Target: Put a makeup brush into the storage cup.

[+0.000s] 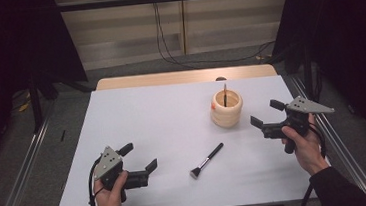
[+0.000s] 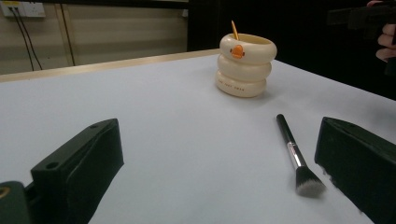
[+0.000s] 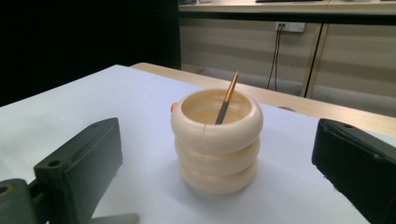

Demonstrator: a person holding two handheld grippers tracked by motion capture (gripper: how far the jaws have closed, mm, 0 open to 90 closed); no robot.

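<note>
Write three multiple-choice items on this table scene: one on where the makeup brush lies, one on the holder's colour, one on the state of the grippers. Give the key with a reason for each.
1. Where does the makeup brush lie?
A. Flat on the white table, in front of the holder
B. Inside the holder
C. In the left gripper

2. What colour is the ringed holder?
A. Black
B. Cream
C. Blue

3. In what state are the left gripper and the right gripper?
A. Both shut on the brush
B. Left shut, right open
C. Both open and holding nothing

Key:
1 A, the high view shows it flat on the table between the grippers.
2 B, its stacked rings look cream in the right gripper view.
3 C, each gripper view shows its jaws spread wide with nothing between them.
</note>
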